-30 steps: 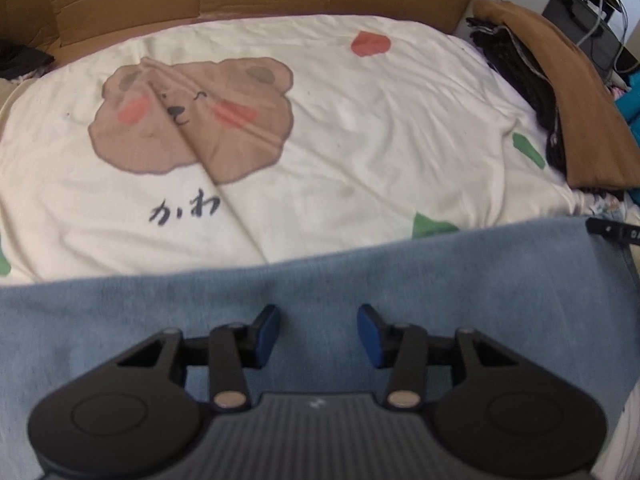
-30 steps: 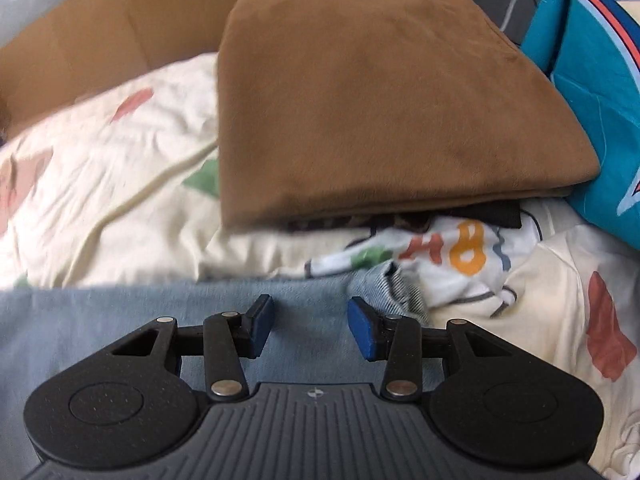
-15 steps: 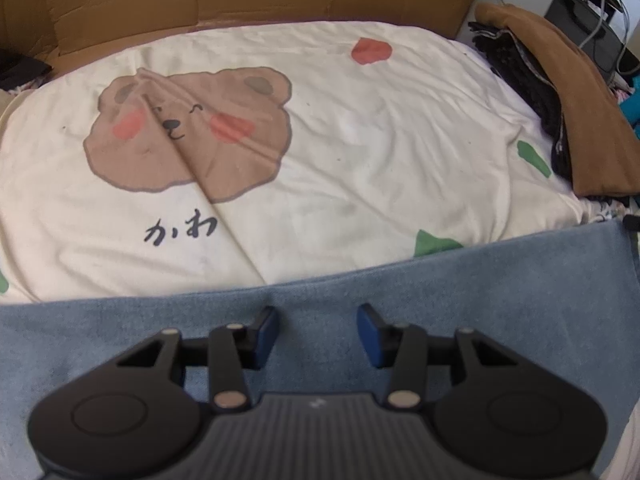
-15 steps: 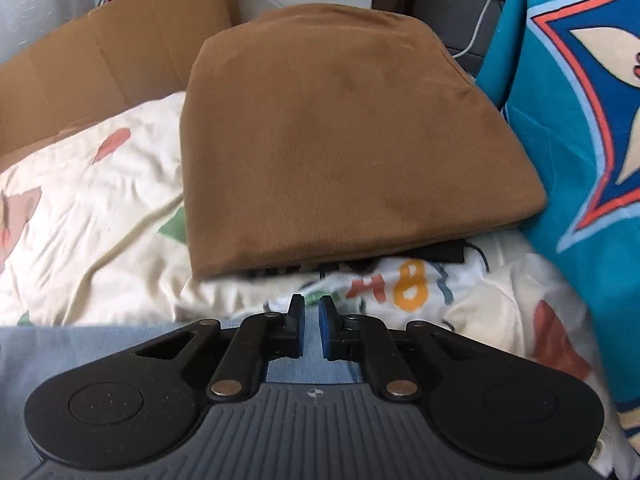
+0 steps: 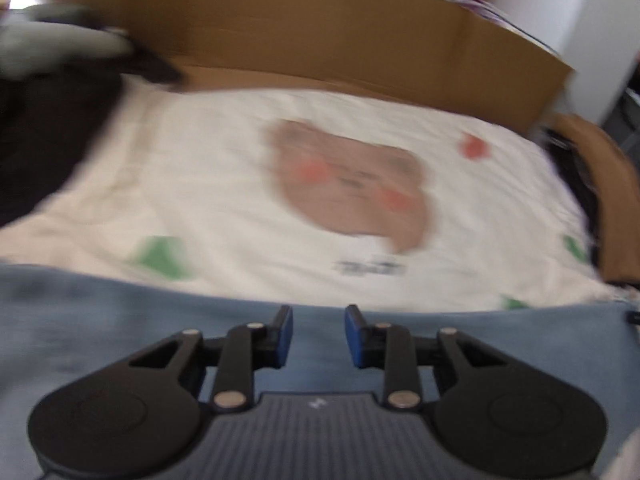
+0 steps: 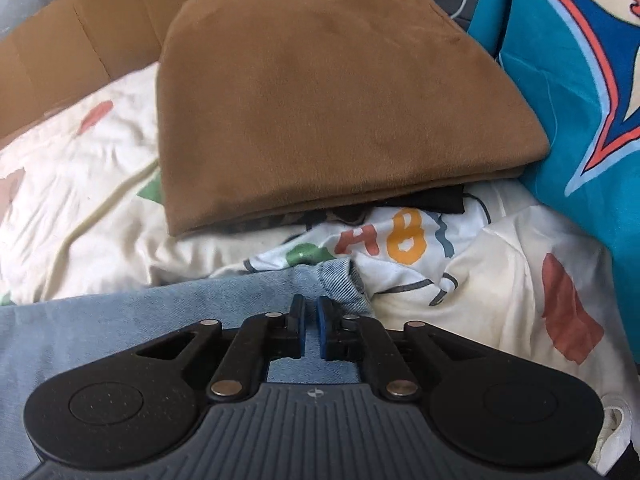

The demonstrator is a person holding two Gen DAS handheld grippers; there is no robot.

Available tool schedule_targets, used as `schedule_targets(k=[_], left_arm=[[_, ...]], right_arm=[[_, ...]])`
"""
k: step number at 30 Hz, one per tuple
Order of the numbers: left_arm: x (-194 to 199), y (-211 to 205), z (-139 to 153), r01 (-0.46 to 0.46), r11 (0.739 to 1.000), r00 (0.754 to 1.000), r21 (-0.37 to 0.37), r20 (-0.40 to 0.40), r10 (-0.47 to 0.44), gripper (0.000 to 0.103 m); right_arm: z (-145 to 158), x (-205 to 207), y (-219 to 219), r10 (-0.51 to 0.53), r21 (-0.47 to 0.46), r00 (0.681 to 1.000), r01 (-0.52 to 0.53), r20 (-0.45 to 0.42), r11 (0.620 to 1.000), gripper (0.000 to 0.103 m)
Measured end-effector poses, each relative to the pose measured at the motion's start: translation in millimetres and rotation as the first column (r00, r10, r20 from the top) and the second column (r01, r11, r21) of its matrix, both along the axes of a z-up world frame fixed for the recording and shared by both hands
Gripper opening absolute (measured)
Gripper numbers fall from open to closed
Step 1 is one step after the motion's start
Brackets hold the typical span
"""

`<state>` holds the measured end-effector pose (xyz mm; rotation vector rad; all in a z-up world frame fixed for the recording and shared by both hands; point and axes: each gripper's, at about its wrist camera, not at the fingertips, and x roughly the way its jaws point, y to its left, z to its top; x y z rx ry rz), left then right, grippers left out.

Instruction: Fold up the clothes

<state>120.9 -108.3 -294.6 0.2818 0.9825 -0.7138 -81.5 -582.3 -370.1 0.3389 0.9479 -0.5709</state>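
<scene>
R gripper (image 6: 311, 330) pinched on blue garment (image 6: 120, 320); L gripper (image 5: 319, 336) agape.

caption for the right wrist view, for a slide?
Right claw nearly shut over the blue garment's corner, folded brown cloth stacked beyond.

Blue garment (image 6: 120, 320): one. Folded brown garment (image 6: 340, 100): one (top of a stack). Cream bear-print bedspread (image 5: 240, 184): one. Teal patterned cloth (image 6: 580, 80): one. Cardboard panel (image 5: 320, 40): one. Grippers: two.
</scene>
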Motion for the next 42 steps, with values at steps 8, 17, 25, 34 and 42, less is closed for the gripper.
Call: schedule_targets(k=[8,17,25,34,42], left_arm=[[79.3,117.5,18.9,-0.324,0.941,0.942,0.102,0.126,0.311,0.051],[139.6,173.6,19.3,-0.493,0.867,0.869,0.069,0.081,0.488,0.051],[169.0,176.6,-30.4,-0.557,0.821,0.827,0.126,-0.006,0.562,0.033],[171.7,174.3,-45.2,-0.534,0.831,0.84,0.157,-0.014,0.543,0.032],[161.3,151.0,9.4,-0.45,0.888,0.893,0.097,0.062,0.446,0.026]], right_arm=[[19.2,-2.0,16.1,-0.005,0.051,0.998,0.001,0.07,0.999,0.015],[22.8,10.2,50.5,0.112,0.099,0.993,-0.116,0.048,0.988,0.017],[13.6,12.5,72.0,0.187,0.124,0.982,-0.186,0.004,0.975,0.024],[6.2,12.3,83.3,0.219,0.139,0.975,-0.212,-0.036,0.967,0.033],[7.1,10.0,85.9,0.222,0.147,0.975,-0.216,-0.026,0.965,0.036]])
